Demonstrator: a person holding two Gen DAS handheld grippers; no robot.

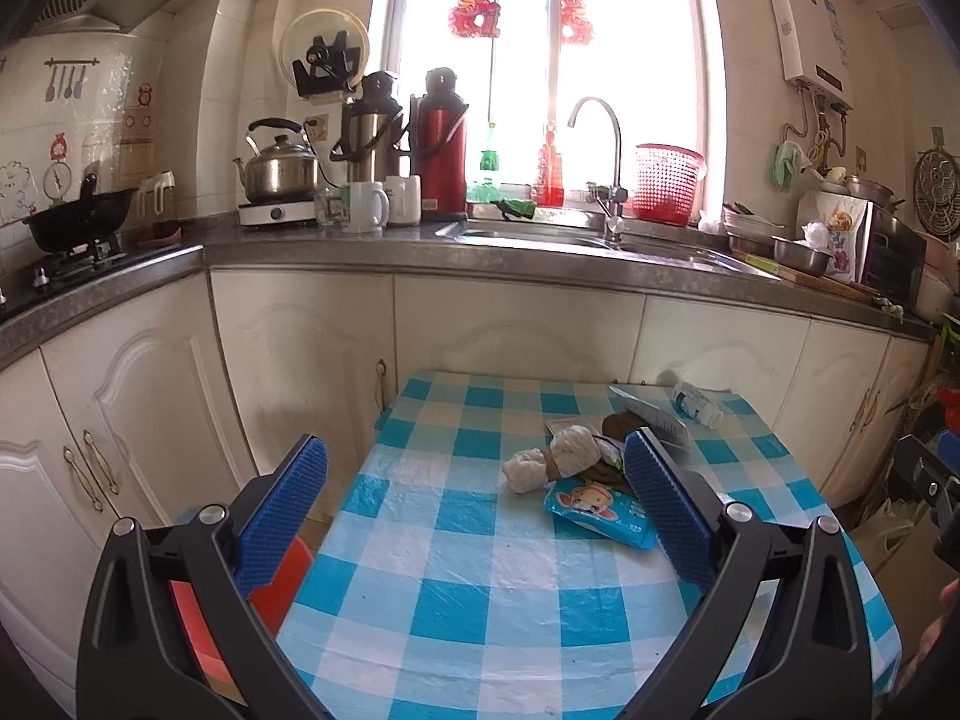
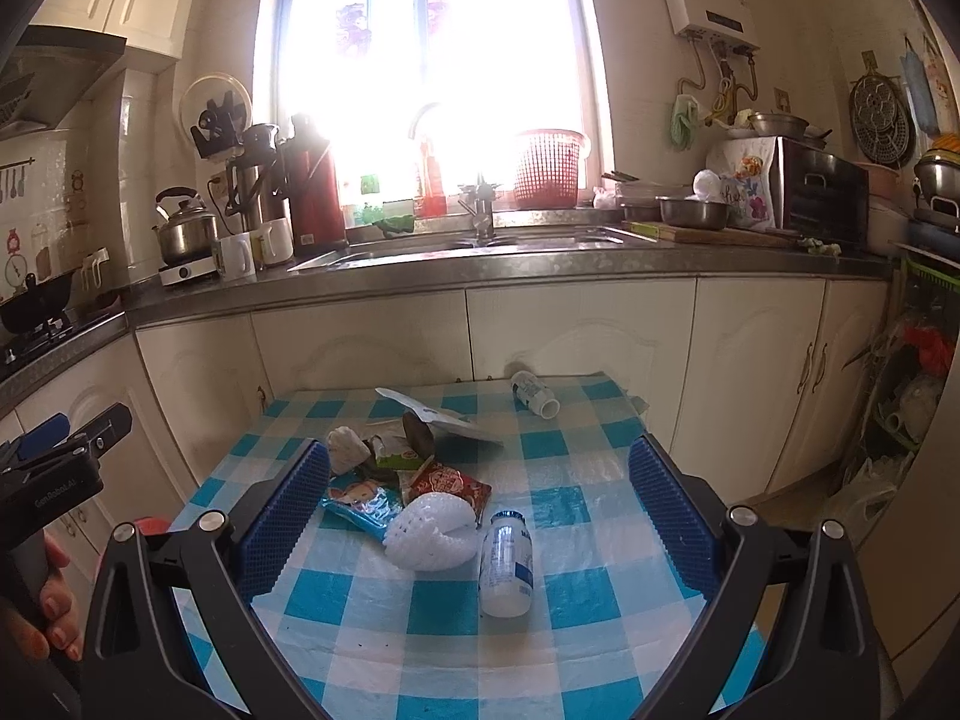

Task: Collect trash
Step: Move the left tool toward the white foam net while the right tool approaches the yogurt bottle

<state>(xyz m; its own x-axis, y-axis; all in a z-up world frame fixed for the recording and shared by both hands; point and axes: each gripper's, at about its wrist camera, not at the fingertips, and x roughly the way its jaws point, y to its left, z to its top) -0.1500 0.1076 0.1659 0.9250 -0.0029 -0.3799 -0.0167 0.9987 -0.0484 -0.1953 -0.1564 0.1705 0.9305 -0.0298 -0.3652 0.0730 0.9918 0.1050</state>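
A heap of trash lies on the blue-checked table (image 2: 600, 618): a white foam fruit net (image 2: 429, 531), a blue cartoon wrapper (image 2: 354, 498), a red snack packet (image 2: 447, 483), a crumpled white wad (image 2: 348, 449) and a silver foil pouch (image 2: 441, 414). A small white bottle (image 2: 506, 564) lies in front of the heap; another bottle (image 2: 534, 394) lies at the far edge. My right gripper (image 2: 480, 468) is open above the table, empty. My left gripper (image 1: 477, 471) is open and empty, left of the blue wrapper (image 1: 600, 510) and the white wad (image 1: 555, 459).
A red bin (image 1: 264, 594) stands on the floor left of the table (image 1: 456, 606). White cabinets (image 1: 510, 330) and a steel counter with a sink (image 1: 540, 237) run behind. Clutter and bags stand on the floor at the right (image 2: 888, 420).
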